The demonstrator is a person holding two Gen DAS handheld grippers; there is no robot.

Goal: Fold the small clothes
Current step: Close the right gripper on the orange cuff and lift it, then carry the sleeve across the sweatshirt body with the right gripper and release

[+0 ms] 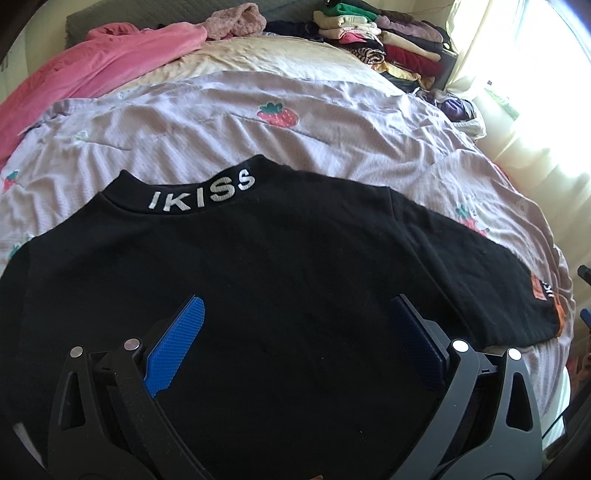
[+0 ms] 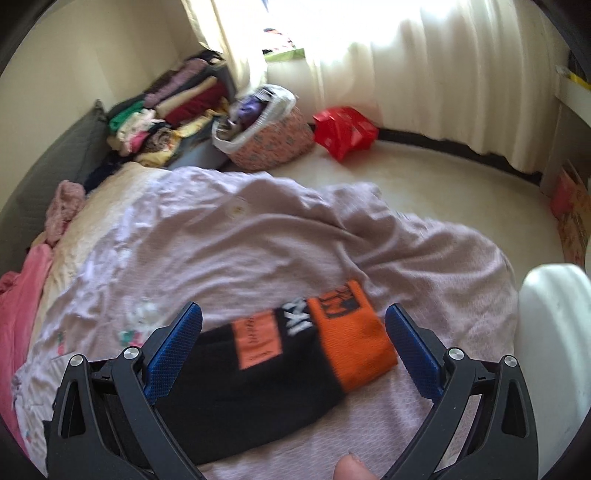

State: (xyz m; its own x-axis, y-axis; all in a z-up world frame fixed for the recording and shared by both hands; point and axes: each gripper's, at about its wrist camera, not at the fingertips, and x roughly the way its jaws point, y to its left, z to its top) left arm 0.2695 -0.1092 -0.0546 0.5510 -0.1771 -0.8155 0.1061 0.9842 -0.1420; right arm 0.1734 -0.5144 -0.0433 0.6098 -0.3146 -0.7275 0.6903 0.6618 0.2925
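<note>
Hovering my left gripper [image 1: 295, 317] over black long-sleeved top with white "IKISS" collar lettering [image 1: 258, 258], jaws spread, gripping nothing. Top lies flat, back up, on lilac strawberry-print bedsheet [image 1: 221, 129], sleeve stretched out sideways, likely spread for folding. My right gripper [image 2: 293, 332] sits over that top's orange knitted cuff [image 2: 351, 343], jaws spread either side, not yet pinching; I judge sleeve fold inward comes next. Stack of folded clothes [image 1: 388, 33] well beyond top's collar.

White "IKISS" runs along the black top's collar [image 1: 201, 194] — cuff lettering unreadable.
</note>
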